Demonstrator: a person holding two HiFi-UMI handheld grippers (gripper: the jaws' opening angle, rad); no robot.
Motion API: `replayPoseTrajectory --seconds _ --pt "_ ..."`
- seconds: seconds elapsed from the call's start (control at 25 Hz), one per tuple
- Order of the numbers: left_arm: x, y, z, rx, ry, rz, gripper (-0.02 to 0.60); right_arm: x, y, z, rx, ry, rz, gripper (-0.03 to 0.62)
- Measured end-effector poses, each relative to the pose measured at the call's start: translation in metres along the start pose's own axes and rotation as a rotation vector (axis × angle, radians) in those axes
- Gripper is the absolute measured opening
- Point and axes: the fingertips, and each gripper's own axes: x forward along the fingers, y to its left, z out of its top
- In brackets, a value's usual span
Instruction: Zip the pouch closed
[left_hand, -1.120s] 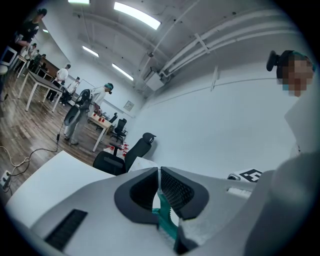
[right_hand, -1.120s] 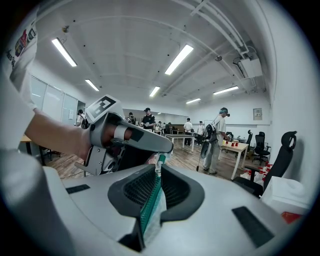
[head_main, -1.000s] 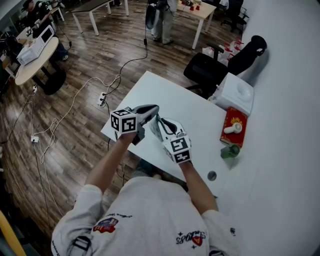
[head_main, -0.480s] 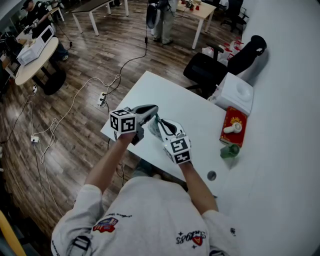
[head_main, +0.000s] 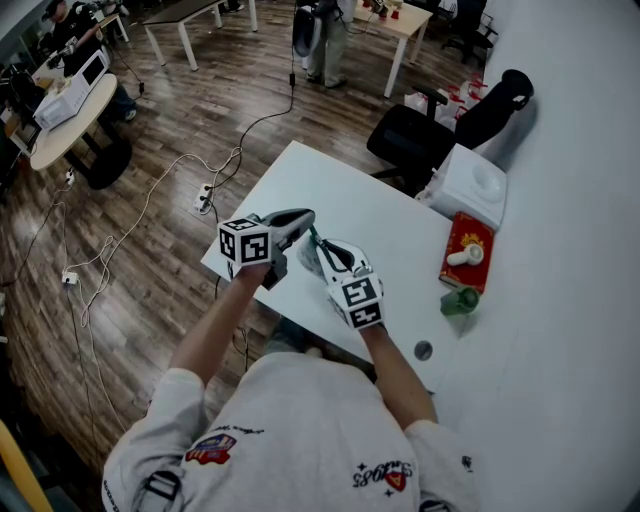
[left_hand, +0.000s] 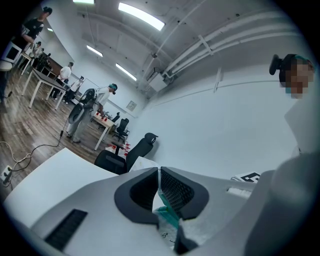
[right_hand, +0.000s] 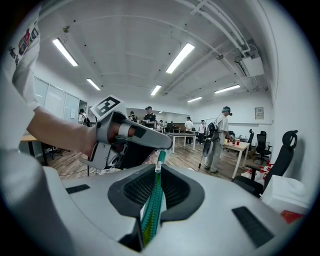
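A translucent pouch (head_main: 313, 259) with a green zipper hangs between my two grippers over the near left part of the white table (head_main: 330, 190). The left gripper (head_main: 303, 221) is shut on the pouch's green-edged end (left_hand: 166, 214); its pads (left_hand: 174, 191) press together on it. My right gripper (head_main: 321, 247) is shut on the green zipper strip (right_hand: 153, 202), which runs up between its jaws to a small metal slider at the tips (right_hand: 158, 167). In the right gripper view the left gripper (right_hand: 161, 143) sits just beyond, at the zipper's far end. Most of the pouch body is hidden by the jaws.
On the table's right side stand a white box (head_main: 472, 186), a red box (head_main: 468, 252), a green object (head_main: 460, 301) and a small dark disc (head_main: 424, 351). A black office chair (head_main: 418, 140) is behind the table. Cables (head_main: 150, 205) lie on the wood floor; people stand at far tables.
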Motion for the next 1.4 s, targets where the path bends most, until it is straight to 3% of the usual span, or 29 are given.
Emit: replayPoseTrajectory --seconds 1.4 --pt "-0.011 0.020 0.005 -0.021 -0.030 0.053 0.018 -0.010 0.000 -0.015 0.012 0.017 0.025 0.038"
